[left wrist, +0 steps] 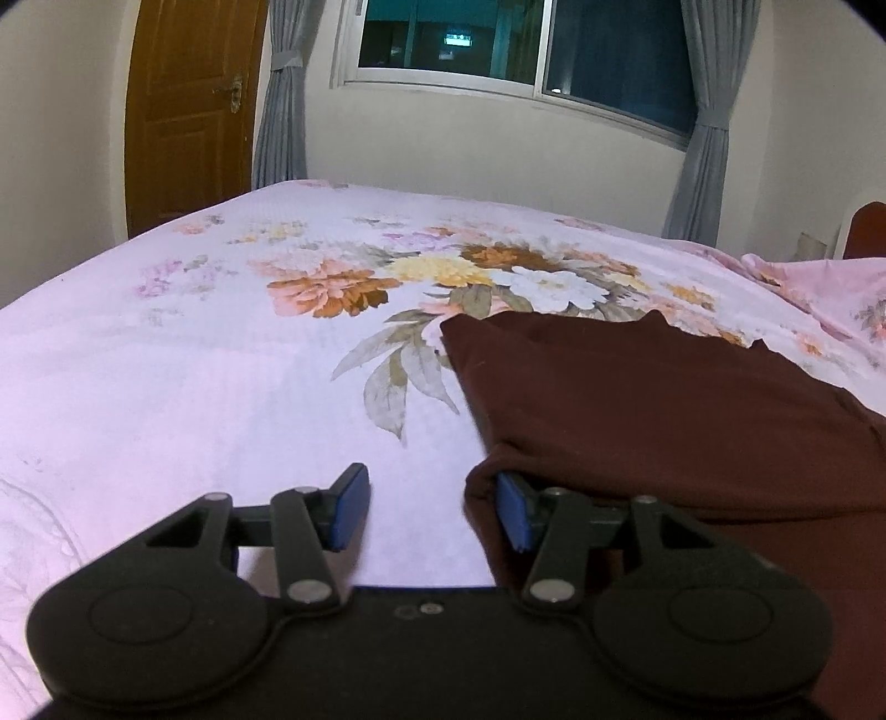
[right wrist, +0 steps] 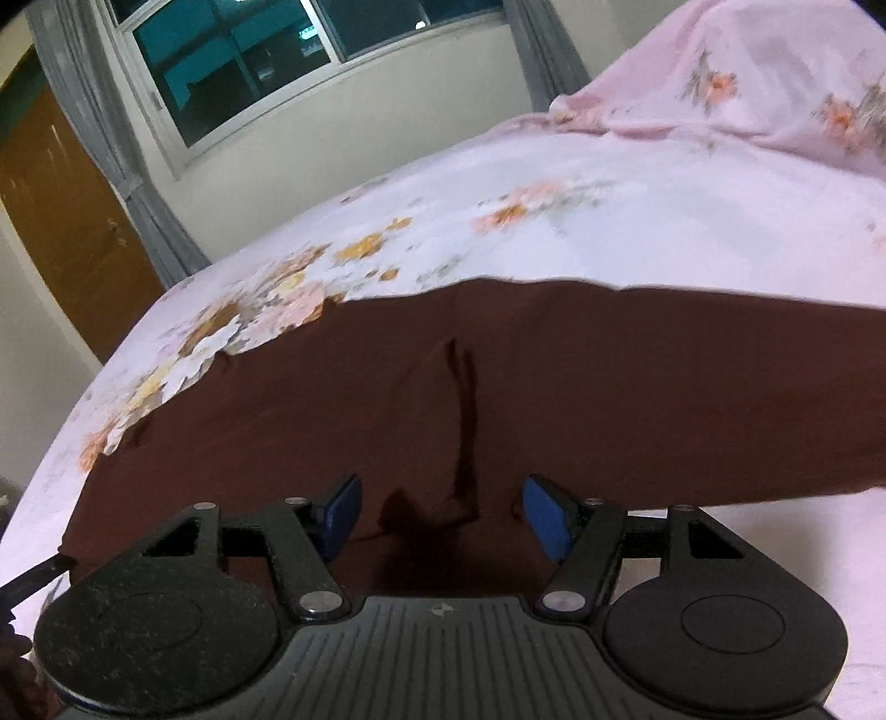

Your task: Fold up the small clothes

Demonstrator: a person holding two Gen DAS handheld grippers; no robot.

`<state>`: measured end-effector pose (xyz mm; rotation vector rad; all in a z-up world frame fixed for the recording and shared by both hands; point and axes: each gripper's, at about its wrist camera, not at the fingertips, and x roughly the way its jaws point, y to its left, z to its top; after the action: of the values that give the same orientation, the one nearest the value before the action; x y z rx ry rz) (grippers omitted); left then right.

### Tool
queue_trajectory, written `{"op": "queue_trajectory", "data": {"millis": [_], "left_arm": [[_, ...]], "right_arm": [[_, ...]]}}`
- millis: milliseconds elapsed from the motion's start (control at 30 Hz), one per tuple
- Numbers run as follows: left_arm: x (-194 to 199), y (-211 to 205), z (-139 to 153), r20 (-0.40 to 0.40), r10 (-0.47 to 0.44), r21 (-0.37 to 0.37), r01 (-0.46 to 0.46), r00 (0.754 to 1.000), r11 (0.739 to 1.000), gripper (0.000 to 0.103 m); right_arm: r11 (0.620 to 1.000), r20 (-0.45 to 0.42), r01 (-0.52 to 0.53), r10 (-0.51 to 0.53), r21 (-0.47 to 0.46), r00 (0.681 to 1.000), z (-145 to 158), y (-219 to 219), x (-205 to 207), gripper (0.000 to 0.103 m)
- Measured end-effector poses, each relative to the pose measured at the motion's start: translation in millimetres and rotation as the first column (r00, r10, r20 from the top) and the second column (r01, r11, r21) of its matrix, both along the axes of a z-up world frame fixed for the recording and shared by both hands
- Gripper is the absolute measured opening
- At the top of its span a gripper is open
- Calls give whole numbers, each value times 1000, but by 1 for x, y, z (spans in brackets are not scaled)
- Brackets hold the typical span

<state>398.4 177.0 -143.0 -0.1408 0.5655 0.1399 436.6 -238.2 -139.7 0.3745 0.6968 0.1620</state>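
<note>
A dark maroon garment (left wrist: 653,410) lies flat on a pink floral bedsheet (left wrist: 221,343). In the left wrist view my left gripper (left wrist: 432,509) is open at the garment's near left edge; its right pad (left wrist: 512,515) sits under a lifted fold of the cloth, its left pad over bare sheet. In the right wrist view the garment (right wrist: 554,376) spreads wide with a crease down its middle. My right gripper (right wrist: 443,515) is open just above the garment's near edge, with a small pucker of cloth between the fingers.
The bed (right wrist: 609,221) runs back to a wall with a window (left wrist: 498,50) and grey curtains (left wrist: 282,111). A brown door (left wrist: 183,111) stands at the back left. A bunched pink floral cover (right wrist: 747,83) lies at the right.
</note>
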Motion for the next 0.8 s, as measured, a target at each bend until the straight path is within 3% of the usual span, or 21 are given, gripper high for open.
{"op": "queue_trajectory", "data": {"millis": [33,67,100,133,267,433,500,567,633,667,733,800], "left_arm": [[1,-1,0,-7,-12,-1,12,1000,1000,44],[3,-2,0,-16,-26,1,26,1000,1000,37],[5,-3,-1,-26,-35,5,35,999,999,35],[6,-4,-1,-33,-35,11,36,999,999,35],[5,-1,-2,-22,-19,-4,19,1000,1000,35],[-2,4,7,42,-27,-42,29,999,999,25],[-1,2,3,1,-24,7,24,1000,1000,25],[3,8,-10,-50,-22,-25,21,999,999,25],[2,14,-8,-54,-21,-64,18,998,998,30],[1,15,-6,-63,-22,-54,19,998,998,36],[-12,18,-2,-70,-1,21,2,998,1000,37],[-26,30,3,-65,45,37,-43,997,998,35]], "right_arm": [[1000,4,-4,4,-12,1000,-2,3,2,65],[1000,11,-16,16,-19,1000,-2,7,3,56],[999,9,-36,36,-15,999,-4,10,6,31],[999,-10,-44,44,-6,999,-7,12,10,25],[999,7,-45,45,-17,999,-5,13,14,18],[998,87,-38,43,-54,995,9,11,10,14],[995,109,-27,38,-99,993,10,9,7,13],[989,2,-19,19,-148,1000,-11,8,21,0],[988,-6,-40,40,-146,999,-18,5,23,0],[987,14,-32,34,-158,999,-13,4,19,0],[988,75,-18,30,-154,997,-2,0,8,0],[988,111,-19,37,-152,993,8,-3,3,1]]}}
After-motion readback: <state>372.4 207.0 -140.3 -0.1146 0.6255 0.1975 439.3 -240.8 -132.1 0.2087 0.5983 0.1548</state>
